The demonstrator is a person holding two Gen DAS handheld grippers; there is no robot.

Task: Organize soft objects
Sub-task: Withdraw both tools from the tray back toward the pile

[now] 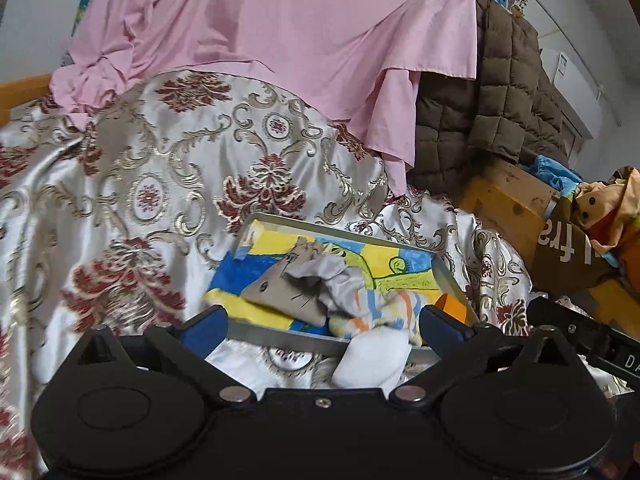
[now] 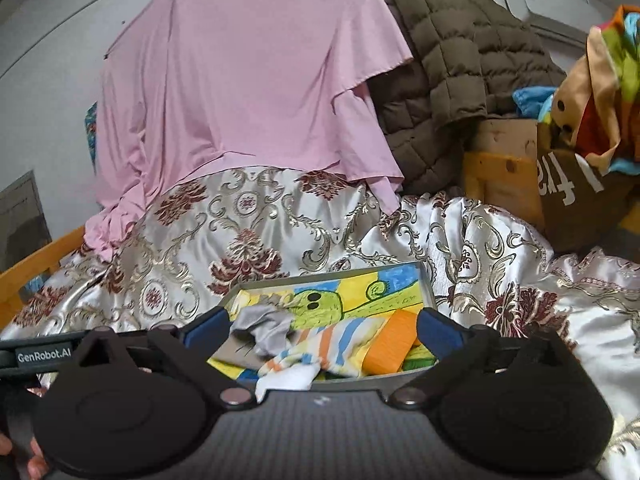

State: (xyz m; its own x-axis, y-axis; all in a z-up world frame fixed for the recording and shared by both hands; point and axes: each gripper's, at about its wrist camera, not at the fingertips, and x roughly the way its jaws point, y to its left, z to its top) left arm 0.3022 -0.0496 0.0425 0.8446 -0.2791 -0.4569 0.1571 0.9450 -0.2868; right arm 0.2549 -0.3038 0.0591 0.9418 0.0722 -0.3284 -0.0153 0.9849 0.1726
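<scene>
Surroundings: a pink sheet (image 1: pixel 280 32) hangs over a satin brocade bedspread (image 1: pixel 132 184), a brown quilted jacket (image 1: pixel 504 92) slumped beside it at right; a wooden box (image 2: pixel 504 176) and a brown paper bag (image 2: pixel 580 196) stuffed with bright cloth stand further right
Tray: a grey metal tray (image 1: pixel 450 276) lined with a crayon drawing lies on the bedspread, just ahead of both grippers
Socks: a striped sock (image 1: pixel 376 312) lies heaped in the tray with a grey sock (image 1: pixel 320 276) and a tan one with a drawn face (image 1: pixel 280 292); the striped sock's white toe (image 1: pixel 372 356) droops over the tray's near rim, its length running from the tray toward the camera
Orange block: an orange block (image 2: pixel 394 340) sits in the tray right of the socks
Left gripper (image 1: pixel 324 320): spread wide, blue fingertips (image 1: pixel 204 326) flanking the tray's near edge, holding nothing
Right gripper (image 2: pixel 324 324): also spread wide and empty above the tray
Writing: "GenRobot.AI" on the other gripper's body in the right wrist view; large white letters on the bag, only "fr" legible
</scene>
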